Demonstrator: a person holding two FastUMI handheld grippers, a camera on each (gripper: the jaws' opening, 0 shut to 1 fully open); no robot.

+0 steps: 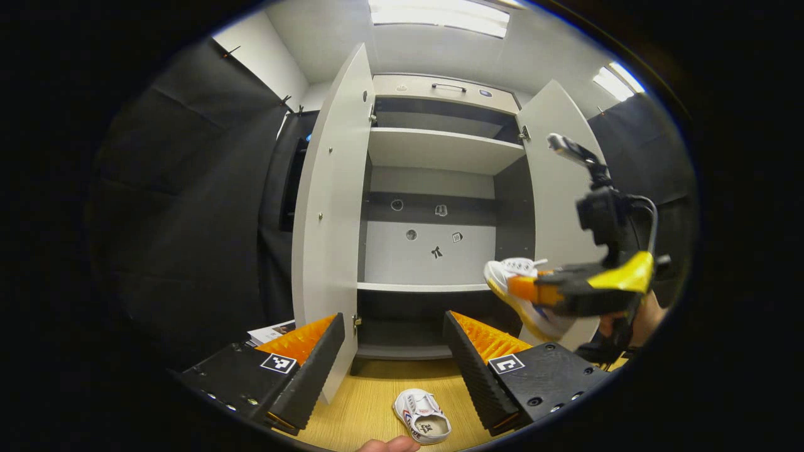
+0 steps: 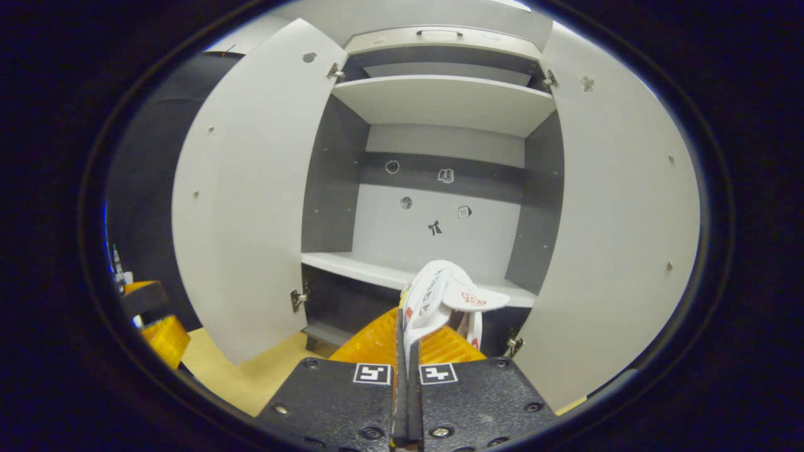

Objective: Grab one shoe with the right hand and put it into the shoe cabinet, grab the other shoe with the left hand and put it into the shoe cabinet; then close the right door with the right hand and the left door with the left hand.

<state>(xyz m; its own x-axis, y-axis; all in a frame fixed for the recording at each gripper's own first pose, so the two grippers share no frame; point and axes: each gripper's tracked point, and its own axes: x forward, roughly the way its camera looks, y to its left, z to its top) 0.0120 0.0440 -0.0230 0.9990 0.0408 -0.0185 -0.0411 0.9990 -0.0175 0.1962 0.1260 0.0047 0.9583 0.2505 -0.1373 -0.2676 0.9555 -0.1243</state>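
A small white shoe (image 1: 422, 424) lies on the wooden floor between my left gripper's (image 1: 394, 336) open fingers, below them. The shoe cabinet (image 1: 433, 188) stands ahead with both doors swung wide and its shelves bare. At the right of the left gripper view my right gripper (image 1: 534, 290) holds the other white shoe (image 1: 515, 282) in the air before the right door (image 1: 556, 207). In the right gripper view my right gripper (image 2: 407, 326) is shut on that shoe (image 2: 440, 292), pinching its edge, facing the middle shelf (image 2: 383, 270).
The left door (image 1: 330, 213) stands open beside black cloth walls. Some papers (image 1: 271, 331) lie on the floor by that door. A fingertip (image 1: 389, 446) shows at the bottom edge of the left gripper view. The wooden floor (image 1: 370, 402) runs up to the cabinet base.
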